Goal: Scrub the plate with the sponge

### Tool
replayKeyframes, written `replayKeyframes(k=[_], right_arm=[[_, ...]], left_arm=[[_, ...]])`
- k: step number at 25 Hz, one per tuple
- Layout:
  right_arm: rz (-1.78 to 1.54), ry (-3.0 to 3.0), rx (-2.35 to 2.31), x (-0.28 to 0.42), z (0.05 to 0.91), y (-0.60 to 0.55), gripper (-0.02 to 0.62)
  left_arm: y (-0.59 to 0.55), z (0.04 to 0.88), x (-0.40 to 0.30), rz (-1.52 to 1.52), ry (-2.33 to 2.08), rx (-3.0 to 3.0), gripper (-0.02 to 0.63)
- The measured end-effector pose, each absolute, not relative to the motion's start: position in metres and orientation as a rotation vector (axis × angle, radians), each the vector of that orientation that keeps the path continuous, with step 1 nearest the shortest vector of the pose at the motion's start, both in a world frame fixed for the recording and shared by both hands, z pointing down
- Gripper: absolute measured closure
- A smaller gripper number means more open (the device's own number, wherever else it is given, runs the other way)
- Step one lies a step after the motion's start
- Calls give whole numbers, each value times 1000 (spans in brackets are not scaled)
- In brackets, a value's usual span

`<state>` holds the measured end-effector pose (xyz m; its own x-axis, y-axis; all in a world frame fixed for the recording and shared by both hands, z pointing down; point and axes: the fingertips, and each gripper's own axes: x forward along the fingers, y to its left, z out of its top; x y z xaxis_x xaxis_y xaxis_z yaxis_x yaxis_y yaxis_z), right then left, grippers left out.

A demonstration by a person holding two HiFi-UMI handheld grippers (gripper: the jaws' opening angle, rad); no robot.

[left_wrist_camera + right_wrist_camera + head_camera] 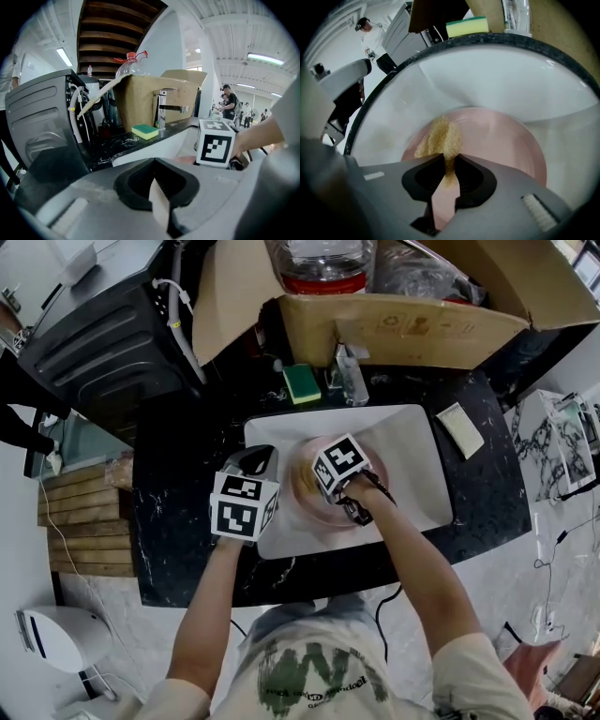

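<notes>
Right gripper (449, 160) with sponge (439, 138) on plate (504, 140)

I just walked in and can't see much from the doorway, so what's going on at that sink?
A person is working over the white sink with a gripper in each hand. The right gripper has its fingers shut on a tan sponge, which is pressed onto the pink plate lying in the basin. The left gripper is off to the plate's left, fingers together with nothing visible between them. A green and yellow sponge lies unused on the counter near the tap.
</notes>
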<state>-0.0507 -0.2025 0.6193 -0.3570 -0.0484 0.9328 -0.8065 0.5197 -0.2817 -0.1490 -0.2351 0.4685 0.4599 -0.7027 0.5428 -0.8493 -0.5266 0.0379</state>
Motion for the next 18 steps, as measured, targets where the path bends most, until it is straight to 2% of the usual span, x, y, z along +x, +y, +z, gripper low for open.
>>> replayKeyframes(k=[18], right_arm=[[934, -1717, 763, -7, 620, -205, 531]], left_arm=[[-235, 469, -143, 688, -1335, 2403, 601]])
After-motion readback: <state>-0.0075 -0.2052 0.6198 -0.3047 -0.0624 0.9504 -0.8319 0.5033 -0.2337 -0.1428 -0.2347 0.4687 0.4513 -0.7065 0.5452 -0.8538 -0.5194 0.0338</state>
